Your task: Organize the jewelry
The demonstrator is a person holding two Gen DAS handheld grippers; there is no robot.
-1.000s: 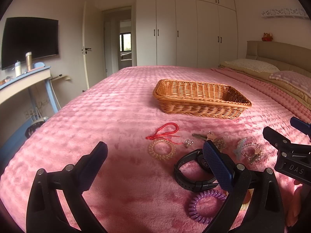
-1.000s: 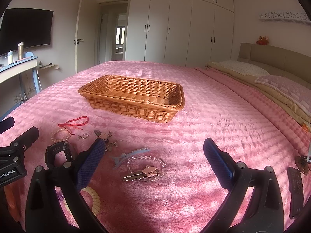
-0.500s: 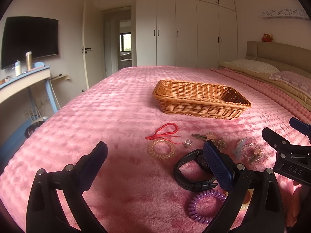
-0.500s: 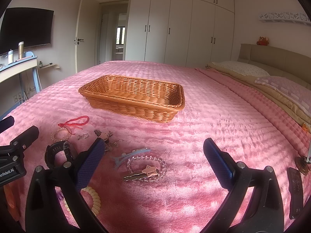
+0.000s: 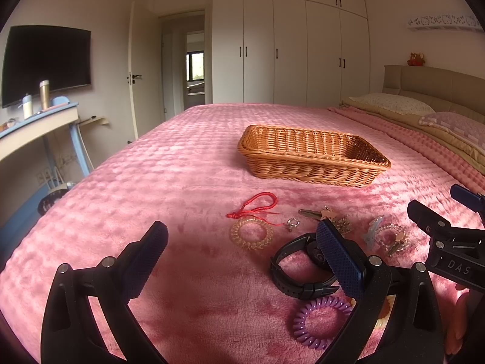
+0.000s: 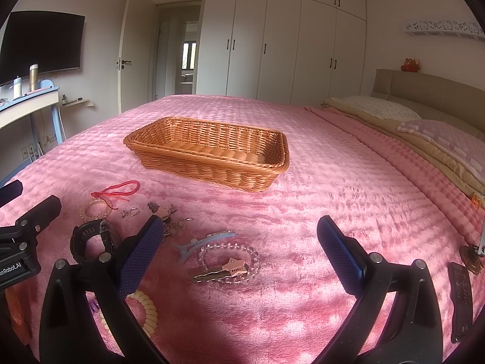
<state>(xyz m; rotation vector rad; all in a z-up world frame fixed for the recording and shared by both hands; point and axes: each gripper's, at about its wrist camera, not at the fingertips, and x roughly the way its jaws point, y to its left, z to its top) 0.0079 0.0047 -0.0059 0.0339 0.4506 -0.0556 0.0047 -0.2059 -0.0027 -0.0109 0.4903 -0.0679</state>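
An empty wicker basket (image 5: 312,154) (image 6: 212,154) sits mid-bed on the pink blanket. In front of it lie a red cord bracelet (image 5: 257,204) (image 6: 118,189), a clear coil hair tie (image 5: 251,236), a black watch (image 5: 298,268) (image 6: 89,238), a purple coil tie (image 5: 321,321), keys (image 5: 321,214), a blue hair clip (image 6: 203,241) and a clear bead bracelet (image 6: 230,261) around a star-tagged key (image 6: 224,268). My left gripper (image 5: 242,257) is open, hovering low before the jewelry. My right gripper (image 6: 239,248) is open above the bead bracelet.
A cream coil tie (image 6: 147,312) lies by the right gripper's left finger. A dark remote (image 6: 460,297) lies at the bed's right edge. Pillows (image 6: 372,107) and the headboard are at the right, a desk (image 5: 36,124) with bottles at the left, wardrobes behind.
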